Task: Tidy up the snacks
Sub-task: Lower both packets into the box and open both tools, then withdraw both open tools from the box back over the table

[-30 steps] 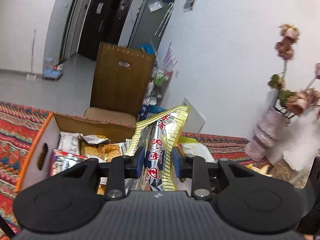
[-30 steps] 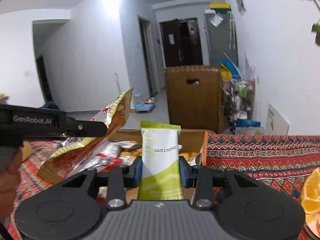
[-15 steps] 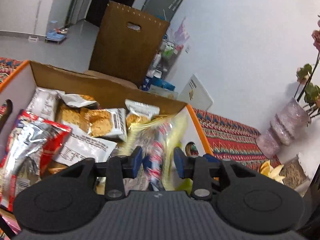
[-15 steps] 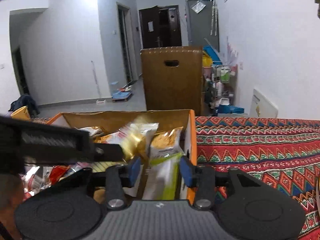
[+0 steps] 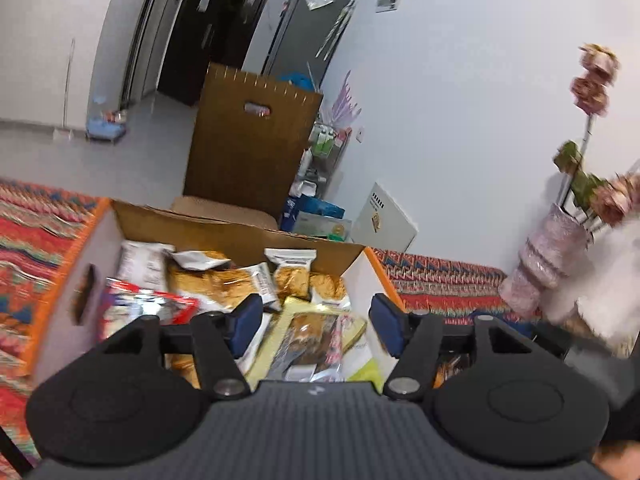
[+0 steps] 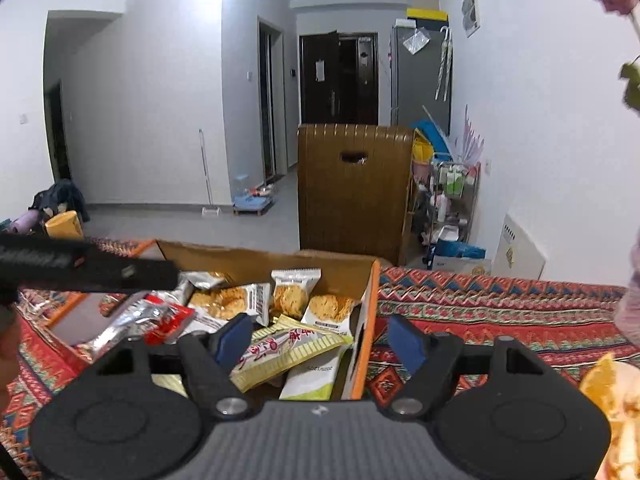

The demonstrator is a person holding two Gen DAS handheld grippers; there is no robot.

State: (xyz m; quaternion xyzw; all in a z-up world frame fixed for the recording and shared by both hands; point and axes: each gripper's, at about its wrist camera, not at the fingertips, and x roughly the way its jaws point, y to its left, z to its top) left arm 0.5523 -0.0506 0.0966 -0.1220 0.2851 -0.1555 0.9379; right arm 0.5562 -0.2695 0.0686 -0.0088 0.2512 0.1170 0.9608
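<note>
Both packets had left the jaws since the earlier frames: the yellow packet (image 6: 290, 350) and the green packet (image 6: 314, 380) now lay inside the box (image 6: 370, 300), near its right wall, the yellow one partly across the green. Left gripper (image 5: 316, 328): jaws opening, pads well apart, nothing between them, the dropped yellow packet (image 5: 312, 340) lying below in the box (image 5: 96, 248). Right gripper (image 6: 320, 340): jaws likewise opening and wide, empty, hanging over the box's near right corner. Cracker packs (image 6: 294, 292) and a red foil bag (image 6: 160, 318) already filled the rest of the box, which stood on the patterned cloth (image 6: 500, 304). Step in hand, as judged: release, the drop into the box being just completed by both hands at once. Next move, as judged: lifting both grippers clear of the box rim without catching a packet, then seeking any snack not yet boxed; none showed on the cloth in either view, though an orange slice (image 6: 600, 376) sat at the right edge
</note>
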